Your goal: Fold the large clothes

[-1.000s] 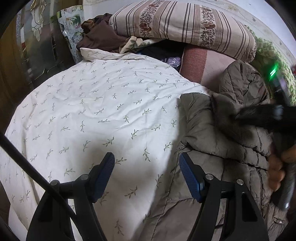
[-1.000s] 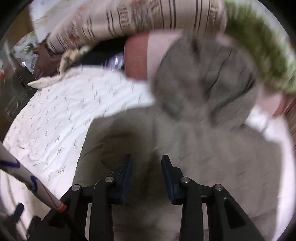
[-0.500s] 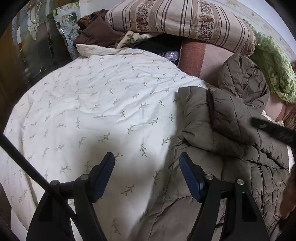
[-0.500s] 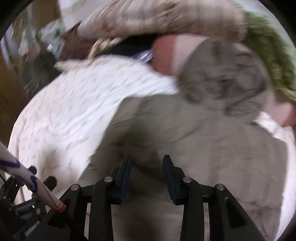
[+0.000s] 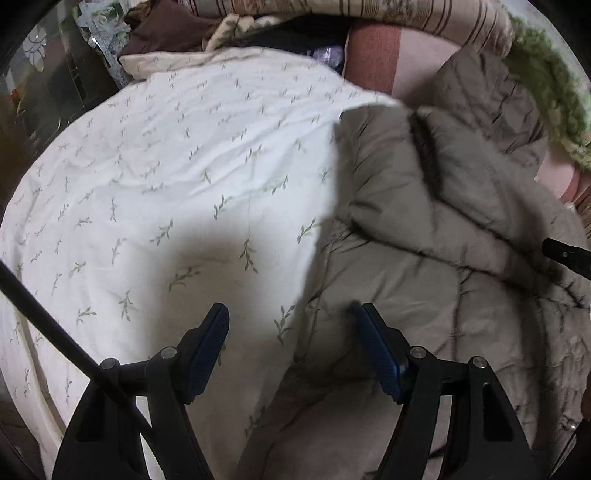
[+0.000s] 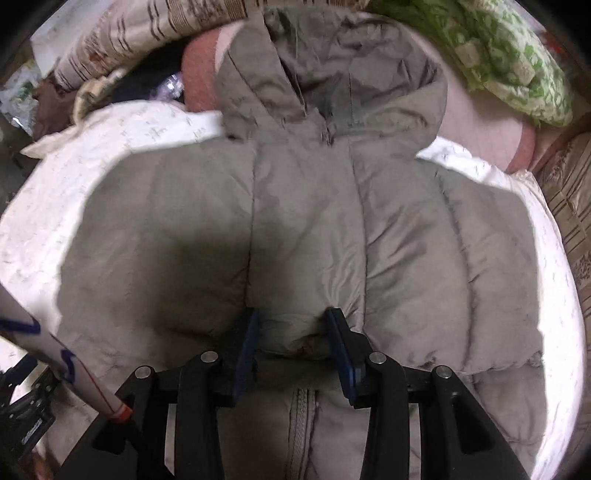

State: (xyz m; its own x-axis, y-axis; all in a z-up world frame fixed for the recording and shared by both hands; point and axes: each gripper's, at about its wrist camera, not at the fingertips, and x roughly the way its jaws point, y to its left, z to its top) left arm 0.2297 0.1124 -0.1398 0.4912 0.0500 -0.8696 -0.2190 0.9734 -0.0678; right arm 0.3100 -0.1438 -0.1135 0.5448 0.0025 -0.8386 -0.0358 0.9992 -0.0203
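Observation:
A large grey-brown padded jacket (image 6: 314,229) with a hood (image 6: 332,77) lies on a white leaf-print duvet (image 5: 166,177). Its lower part is folded up over the chest. In the right wrist view my right gripper (image 6: 291,332) has its jaws closed on the folded edge of the jacket, with padded cloth bunched between the blue pads. In the left wrist view the jacket (image 5: 424,229) fills the right side. My left gripper (image 5: 291,328) is open and empty, low over the jacket's left edge.
Striped pillows (image 5: 424,18), a brown garment (image 5: 166,26) and a pink bolster (image 5: 373,55) lie at the head of the bed. A green patterned cushion (image 6: 509,55) lies behind the hood. The duvet spreads to the left.
My right gripper has come down onto the jacket and now has the folded edge between its pads. My left gripper has moved forward and lower toward the jacket's left edge.

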